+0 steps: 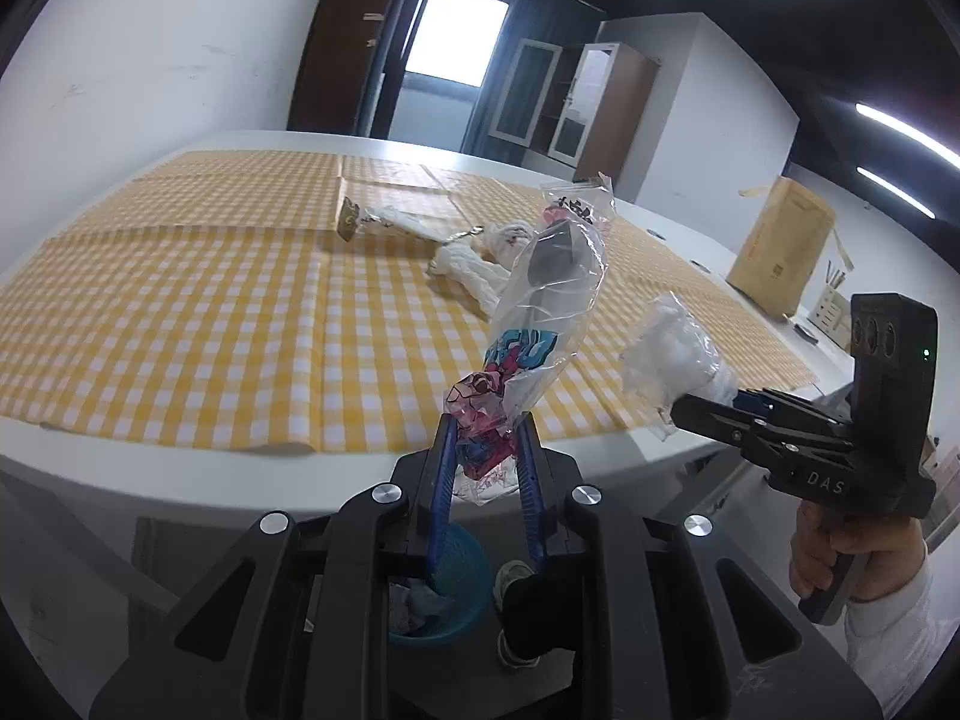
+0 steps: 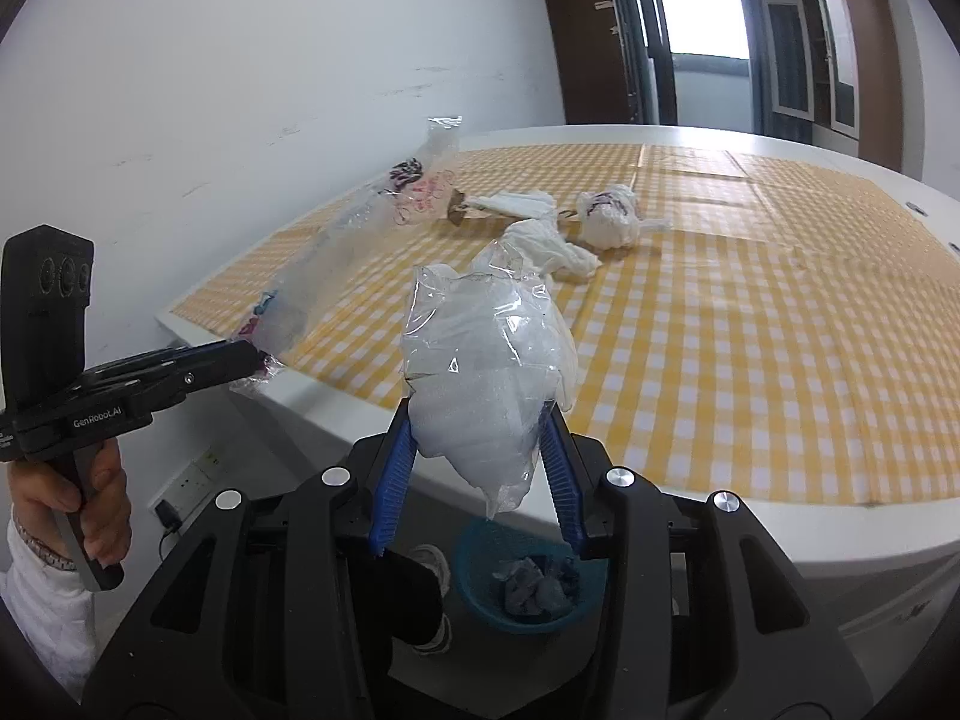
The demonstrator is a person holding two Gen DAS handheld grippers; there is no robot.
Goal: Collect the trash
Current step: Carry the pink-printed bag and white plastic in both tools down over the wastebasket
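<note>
Both tongs loaded, and the bin sat just under the table edge.

My left gripper point(image 1: 486, 450) was pinching the crumpled printed end of a long clear wrapper point(image 1: 540, 312), which stood up limp above the pads, its free end over the checked cloth point(image 1: 210, 300). My right gripper point(image 2: 477, 450) was pressed onto a wad of white foam in clear film point(image 2: 486, 372), jaws held apart by its bulk. I judged both as feather-light, soft and slick: the wrapper would slide out of a loose pinch, so bunched material near its end was the place to bite; the wad compressed, so a hold across its middle suited it. The blue basket point(image 2: 474, 594) lay on the floor below, some crumpled trash already inside. More white bags point(image 2: 606, 216) remained on the table, well apart from both tongs.
</note>
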